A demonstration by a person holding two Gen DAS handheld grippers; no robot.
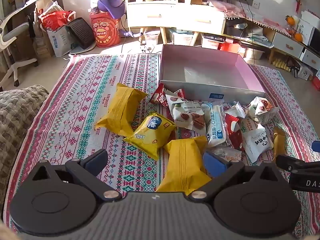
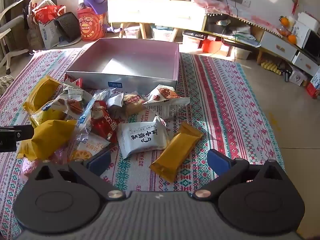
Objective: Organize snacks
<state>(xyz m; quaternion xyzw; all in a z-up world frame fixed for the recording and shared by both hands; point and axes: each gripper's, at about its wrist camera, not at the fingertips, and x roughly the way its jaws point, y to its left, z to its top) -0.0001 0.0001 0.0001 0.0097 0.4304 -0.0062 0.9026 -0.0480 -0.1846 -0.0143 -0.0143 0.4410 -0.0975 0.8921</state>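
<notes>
Both tools hung over the snack pile with fingers spread wide and nothing between them: the left tool [image 1: 155, 160] above a near yellow packet [image 1: 185, 166], the right tool [image 2: 158, 160] above a gold bar [image 2: 177, 150]. The snacks lay on a patterned cloth [image 1: 80, 108], heaped just in front of the empty box [image 2: 128, 80]. The step seemed to be a first pick; best to take loose outer packets singly, pinching across the narrow width. Three big yellow packets showed, one gold bar, and roughly eight white or red packs, overlapping too much to count surely.
</notes>
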